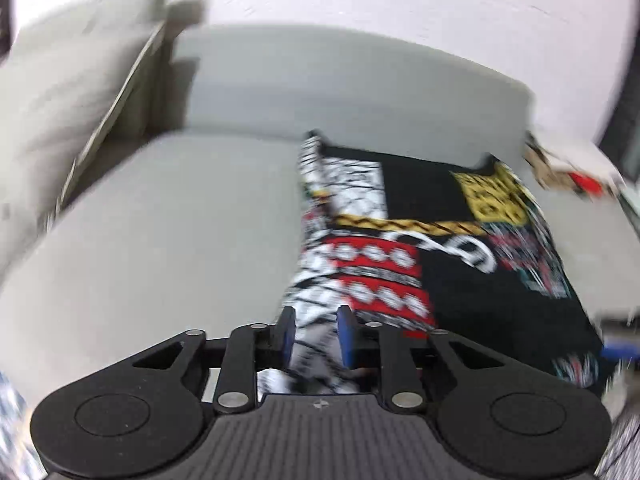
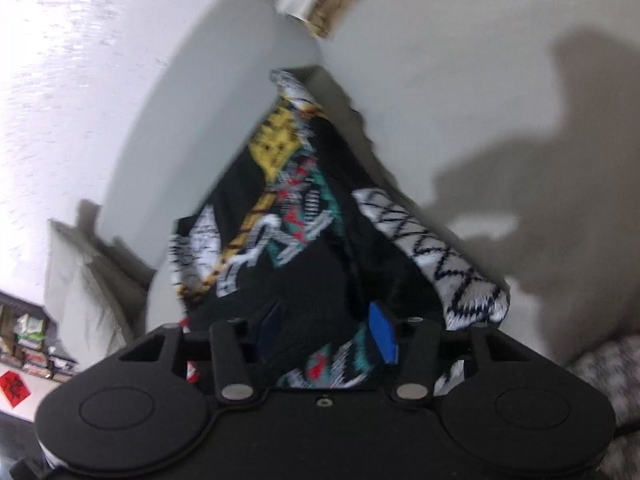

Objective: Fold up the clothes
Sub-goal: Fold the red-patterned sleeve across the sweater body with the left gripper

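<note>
Bright indoor light, heavy motion blur, fisheye edge warping, dark hard-edged shadows on the sofa [image 2: 460, 92]

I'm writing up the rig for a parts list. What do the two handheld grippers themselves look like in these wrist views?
Both look alike. The left gripper and right gripper have matte black bodies with two round discs at the sides, black linkage arms pinned with silver rivets, and blue finger pads. The left body has a ribbed grey centre panel. No cables, hands or sleeves are visible.
</note>
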A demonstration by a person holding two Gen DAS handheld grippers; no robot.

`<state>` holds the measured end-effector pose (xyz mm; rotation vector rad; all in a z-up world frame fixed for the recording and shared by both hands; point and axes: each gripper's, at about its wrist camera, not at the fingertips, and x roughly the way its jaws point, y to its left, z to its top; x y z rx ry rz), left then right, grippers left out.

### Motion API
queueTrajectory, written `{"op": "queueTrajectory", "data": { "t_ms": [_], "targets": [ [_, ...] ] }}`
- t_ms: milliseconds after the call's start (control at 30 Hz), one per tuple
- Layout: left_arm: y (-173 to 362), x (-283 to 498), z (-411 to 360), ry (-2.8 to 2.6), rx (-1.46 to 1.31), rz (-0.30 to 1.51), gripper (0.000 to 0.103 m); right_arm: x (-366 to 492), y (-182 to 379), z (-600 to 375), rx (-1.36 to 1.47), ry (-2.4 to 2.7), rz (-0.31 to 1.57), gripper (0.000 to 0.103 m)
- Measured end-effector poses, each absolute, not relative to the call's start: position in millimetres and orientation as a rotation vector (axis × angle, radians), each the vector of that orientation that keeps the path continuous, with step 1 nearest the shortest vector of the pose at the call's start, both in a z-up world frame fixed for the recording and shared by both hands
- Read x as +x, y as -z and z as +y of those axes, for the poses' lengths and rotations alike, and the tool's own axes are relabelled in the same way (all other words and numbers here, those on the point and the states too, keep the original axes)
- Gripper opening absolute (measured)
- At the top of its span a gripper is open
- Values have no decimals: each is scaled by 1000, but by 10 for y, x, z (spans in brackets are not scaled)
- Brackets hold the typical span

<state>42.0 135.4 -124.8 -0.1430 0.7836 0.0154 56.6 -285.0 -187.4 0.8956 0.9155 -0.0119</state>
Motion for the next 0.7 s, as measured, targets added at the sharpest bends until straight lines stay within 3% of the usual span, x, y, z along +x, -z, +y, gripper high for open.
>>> {"op": "queueTrajectory", "data": {
  "t_ms": [167,200,267,367,567,633,700],
  "targets": [
    [1488,702,1285,4,-40,879,4,834,2001,-2714,810,41,979,47],
    [1527,729,1227,12,2,900,1,857,1967,-2678,796,22,972,26],
    [1580,701,1114,19,84,939,0,850,1831,-2583,709,7,948,7],
    [1648,617,979,13,217,982,0,733,1601,-2483,541,36,861,6],
    [1790,690,874,-36,341,1011,0,797,2026,-2559,435,146,938,4],
    [1764,666,903,-36,338,1002,0,760,1935,-2558,443,135,938,6],
    [1683,594,959,-29,312,975,0,675,1834,-2622,484,105,938,14]
  ]
}}
